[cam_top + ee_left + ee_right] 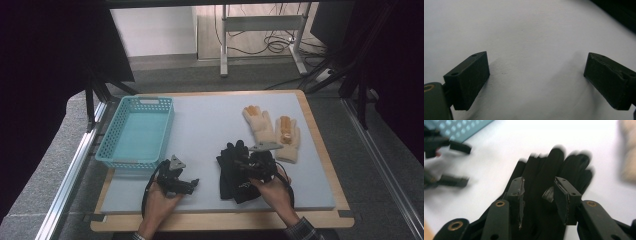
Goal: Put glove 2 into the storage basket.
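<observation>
A pair of black gloves [232,172] lies stacked on the white mat [210,120], fingers pointing away from me. My right gripper [247,161] hovers low over them. In the right gripper view its jaws stand partly apart [539,192], with the black gloves [544,170] lying beneath the gap and no pad pressing on the fabric. Two beige gloves [261,125] [288,137] lie side by side just beyond and to the right. My left gripper [191,184] rests near the front of the mat, its jaws wide apart [536,65] over bare mat with nothing between them.
A teal plastic basket [135,132] stands at the mat's left side, with nothing in it. The wooden table edge [320,145] frames the mat. The left gripper [449,162] appears blurred at the upper left of the right gripper view, near the basket [464,127].
</observation>
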Tool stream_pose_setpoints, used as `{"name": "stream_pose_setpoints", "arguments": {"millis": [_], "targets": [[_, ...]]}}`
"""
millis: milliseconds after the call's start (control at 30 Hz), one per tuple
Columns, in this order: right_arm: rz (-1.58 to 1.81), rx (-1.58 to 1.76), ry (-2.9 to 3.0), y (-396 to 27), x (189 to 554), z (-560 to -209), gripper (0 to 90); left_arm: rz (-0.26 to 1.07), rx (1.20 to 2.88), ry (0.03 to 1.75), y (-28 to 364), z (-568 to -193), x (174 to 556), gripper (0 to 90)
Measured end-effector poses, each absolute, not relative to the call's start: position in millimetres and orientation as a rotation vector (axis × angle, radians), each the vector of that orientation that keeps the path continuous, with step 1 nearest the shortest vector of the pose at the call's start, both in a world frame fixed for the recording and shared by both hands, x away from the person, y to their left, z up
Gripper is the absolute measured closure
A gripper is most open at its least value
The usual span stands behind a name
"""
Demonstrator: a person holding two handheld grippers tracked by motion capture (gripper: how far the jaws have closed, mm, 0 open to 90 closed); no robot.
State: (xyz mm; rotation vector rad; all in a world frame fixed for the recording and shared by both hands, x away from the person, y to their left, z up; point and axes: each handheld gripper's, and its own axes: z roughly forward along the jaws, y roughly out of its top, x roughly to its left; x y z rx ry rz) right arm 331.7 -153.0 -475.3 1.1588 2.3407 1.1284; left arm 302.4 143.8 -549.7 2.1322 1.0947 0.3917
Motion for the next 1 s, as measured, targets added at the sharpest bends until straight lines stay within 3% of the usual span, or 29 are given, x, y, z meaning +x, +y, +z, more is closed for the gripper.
{"name": "stream_pose_setpoints", "arguments": {"millis": [333,367,400,533,733,800,867,1000], "targets": [[0.987,1.111,2.422,-117,399,-491,53.7,0.39,2.133,1.094,144,-550,302,6.4],[0.964,1.12,2.431,-114,402,-494,58.0,0.39,2.132,1.095,144,-550,302,6.4],[0.902,1.152,2.467,-109,409,-503,79.0,0.39,2.132,1.094,144,-550,302,6.4],[0.903,1.143,2.447,-109,407,-499,86.8,0.389,2.131,1.095,144,-550,302,6.4],[0.951,1.172,2.351,-122,415,-476,85.8,0.389,2.136,1.093,144,-550,302,6.4],[0.935,1.186,2.341,-125,422,-478,81.1,0.39,2.138,1.093,144,-549,302,6.3],[0.941,1.211,2.365,-132,430,-487,65.5,0.39,2.138,1.093,144,-549,302,6.4],[1.013,1.186,2.387,-142,420,-485,64.6,0.389,2.136,1.093,144,-550,302,6.4]]}}
